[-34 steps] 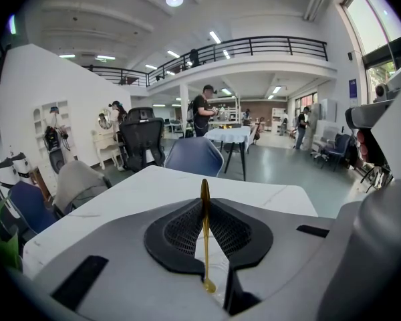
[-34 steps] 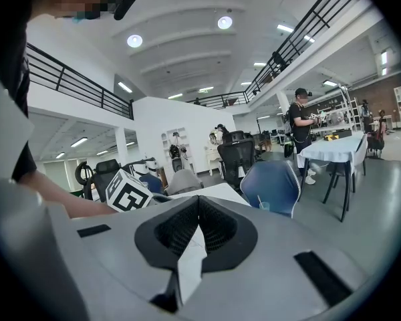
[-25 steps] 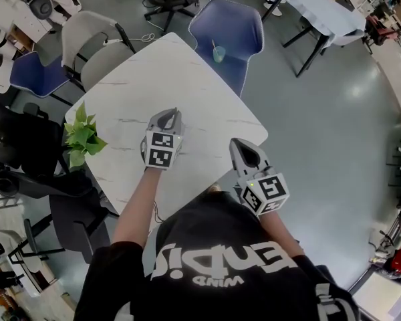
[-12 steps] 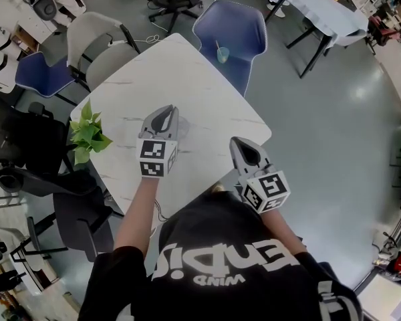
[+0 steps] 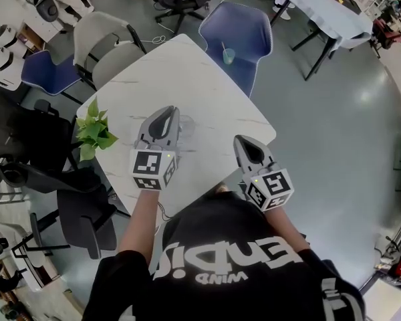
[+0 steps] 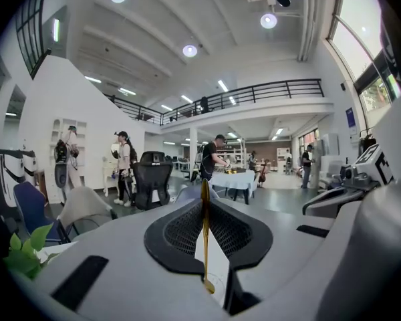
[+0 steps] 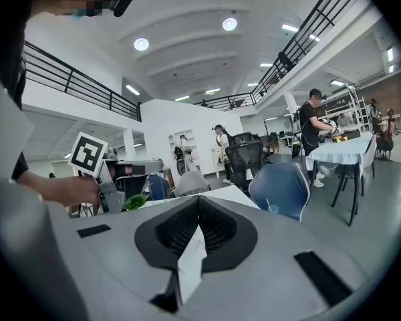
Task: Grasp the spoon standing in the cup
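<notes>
A thin gold spoon (image 6: 204,241) stands upright between the pads of my left gripper (image 6: 204,202), which is shut on its handle; the bowl end points down toward the camera. In the head view the left gripper (image 5: 168,111) hangs above the white marble table (image 5: 187,72), and the spoon itself is hidden there. A faint clear cup (image 5: 186,124) seems to stand on the table just right of its tip. My right gripper (image 5: 244,142) hovers over the table's near right edge, shut and holding nothing, with its pads (image 7: 222,227) meeting at the tip.
A small green plant (image 5: 93,130) sits at the table's left edge. On a blue chair (image 5: 237,32) beyond the far corner stands a teal cup with a straw (image 5: 228,55). Grey and blue chairs surround the table. People stand by a covered table (image 6: 230,179) far off.
My left gripper has risen toward the camera and looks larger, uncovering the spot on the table beside its tip. The right gripper has stayed put.
</notes>
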Available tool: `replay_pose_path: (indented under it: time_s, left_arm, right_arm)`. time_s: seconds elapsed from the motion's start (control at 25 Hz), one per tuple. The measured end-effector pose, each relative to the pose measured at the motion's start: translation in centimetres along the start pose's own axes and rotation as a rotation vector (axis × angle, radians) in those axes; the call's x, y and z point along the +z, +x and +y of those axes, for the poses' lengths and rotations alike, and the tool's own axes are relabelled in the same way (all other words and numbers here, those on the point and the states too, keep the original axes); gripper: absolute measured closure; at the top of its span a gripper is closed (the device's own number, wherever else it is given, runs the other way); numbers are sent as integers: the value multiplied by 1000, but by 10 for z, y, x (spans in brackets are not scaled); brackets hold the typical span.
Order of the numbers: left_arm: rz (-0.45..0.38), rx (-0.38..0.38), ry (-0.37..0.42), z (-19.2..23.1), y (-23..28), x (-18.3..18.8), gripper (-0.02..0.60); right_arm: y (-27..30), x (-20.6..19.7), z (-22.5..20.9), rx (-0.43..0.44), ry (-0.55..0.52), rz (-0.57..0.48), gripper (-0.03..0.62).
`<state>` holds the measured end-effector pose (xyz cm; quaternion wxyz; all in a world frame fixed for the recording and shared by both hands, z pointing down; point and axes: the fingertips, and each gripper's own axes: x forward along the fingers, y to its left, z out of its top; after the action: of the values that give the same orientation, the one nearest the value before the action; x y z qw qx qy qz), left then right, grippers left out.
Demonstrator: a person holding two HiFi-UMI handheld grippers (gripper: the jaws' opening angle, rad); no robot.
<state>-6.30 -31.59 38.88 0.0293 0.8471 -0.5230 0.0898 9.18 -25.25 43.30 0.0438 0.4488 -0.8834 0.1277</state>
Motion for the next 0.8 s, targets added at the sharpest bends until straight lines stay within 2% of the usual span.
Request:
replay_pose_path:
  time_s: [0.4, 0.8]
  left_arm:
    - [-32, 36, -48, -3, -42, 6, 543]
    - [-23, 102, -91, 5, -76, -8, 543]
  right_arm:
    - [8, 6, 10, 15, -18, -11, 582]
    - [12, 12, 19, 19, -26, -35, 582]
